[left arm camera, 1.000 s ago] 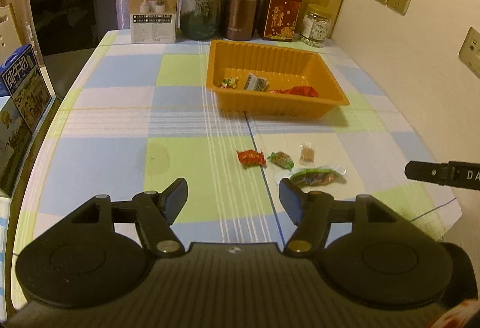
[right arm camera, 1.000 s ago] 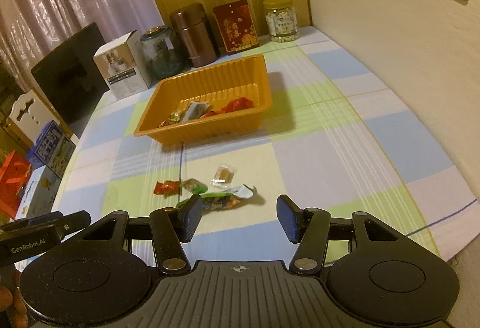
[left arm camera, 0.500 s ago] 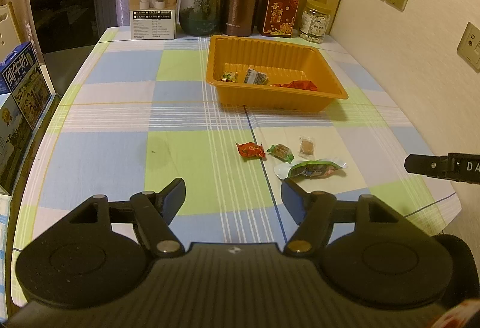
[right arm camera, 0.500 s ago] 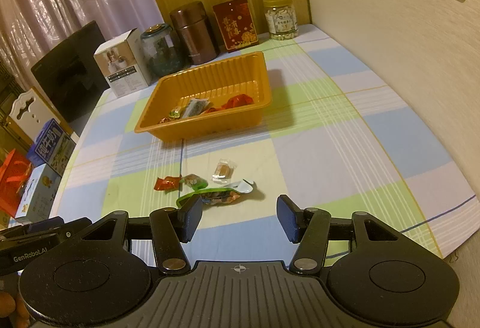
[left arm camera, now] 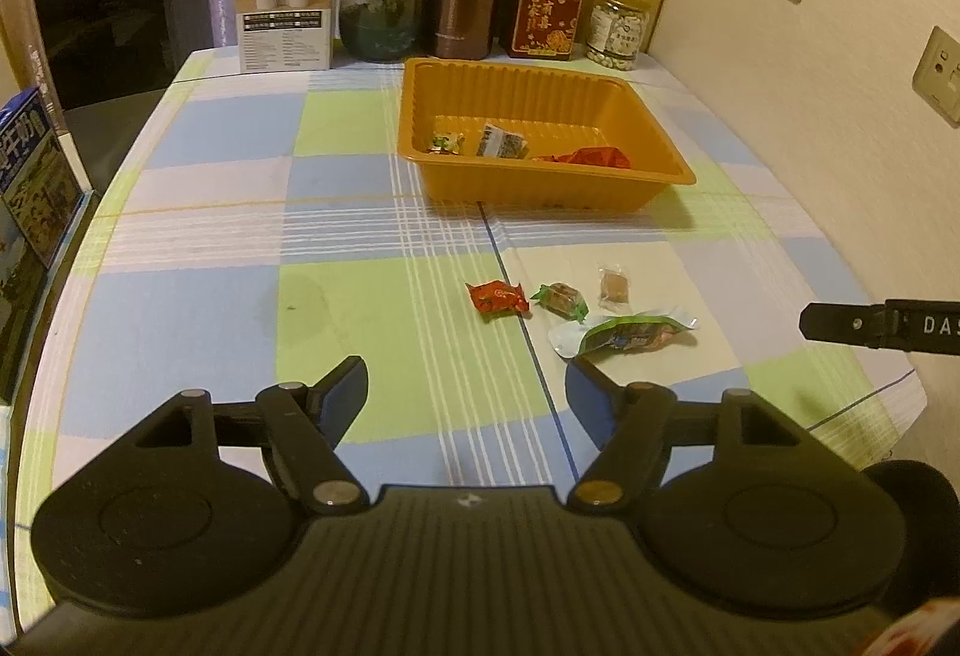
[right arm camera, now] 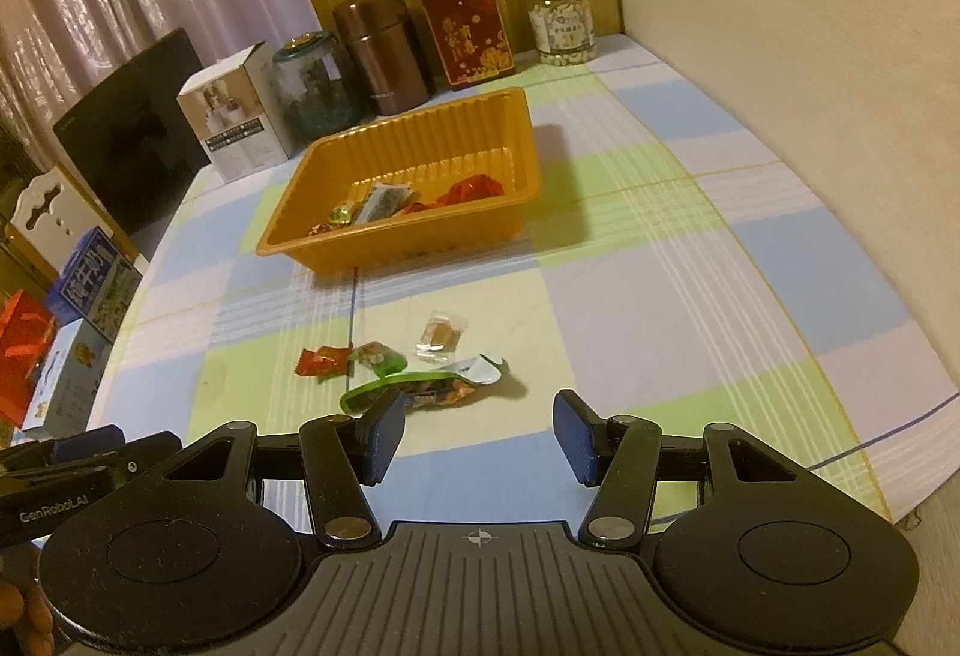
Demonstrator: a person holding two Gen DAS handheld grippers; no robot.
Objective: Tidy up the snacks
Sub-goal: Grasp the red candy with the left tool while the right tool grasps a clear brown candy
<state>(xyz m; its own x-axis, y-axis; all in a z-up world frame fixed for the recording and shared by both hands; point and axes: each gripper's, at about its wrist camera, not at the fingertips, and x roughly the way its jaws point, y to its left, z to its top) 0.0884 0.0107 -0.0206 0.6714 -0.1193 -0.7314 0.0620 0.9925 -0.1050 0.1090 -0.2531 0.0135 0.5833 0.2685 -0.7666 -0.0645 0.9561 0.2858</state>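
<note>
Green pouch [right arm camera: 414, 388] partly hidden behind empty, spread right gripper [right arm camera: 477, 437]; left gripper [left arm camera: 465, 395] widening, empty.

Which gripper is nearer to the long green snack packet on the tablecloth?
Hard to call, both are close. The right gripper has its left finger just before the green packet. The left gripper, jaws just opening, has its right finger beside the packet.

Two wrist views over shared table [left arm camera: 336, 260]
</note>
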